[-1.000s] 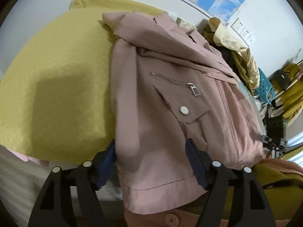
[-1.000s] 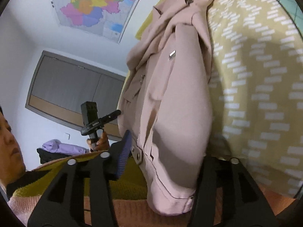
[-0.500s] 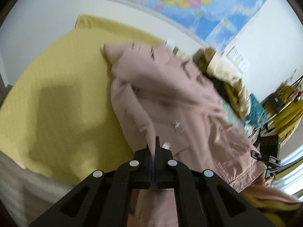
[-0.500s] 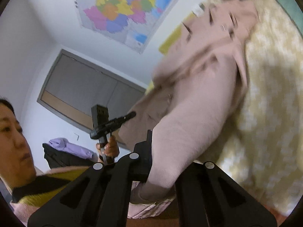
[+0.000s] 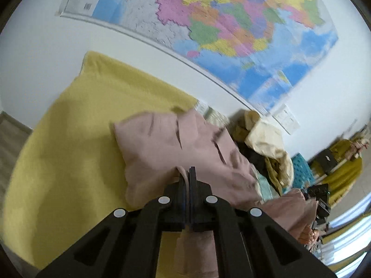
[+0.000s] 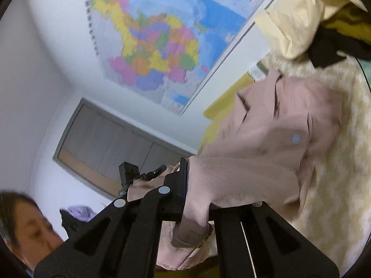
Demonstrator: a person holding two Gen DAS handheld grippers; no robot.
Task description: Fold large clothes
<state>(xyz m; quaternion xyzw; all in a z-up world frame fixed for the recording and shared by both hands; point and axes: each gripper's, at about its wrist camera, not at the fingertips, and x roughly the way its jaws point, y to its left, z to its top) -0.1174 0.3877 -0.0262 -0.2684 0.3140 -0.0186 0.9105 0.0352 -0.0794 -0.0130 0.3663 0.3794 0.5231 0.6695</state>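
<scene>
no readable text in either view.
you get a wall map [image 5: 231,23] with small print along its edges and a barcode-like block near one corner, all too blurred to make out; from the right wrist the same map [image 6: 162,46] shows a column of characters down its margin, and you cannot read those either. the white wall plates [image 5: 288,118] beside it carry no lettering you can make out.

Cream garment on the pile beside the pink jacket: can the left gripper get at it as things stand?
Probably not yet. The left gripper is shut on the pink jacket, so it is occupied, though nothing visibly blocks the way to the cream garment.
</scene>
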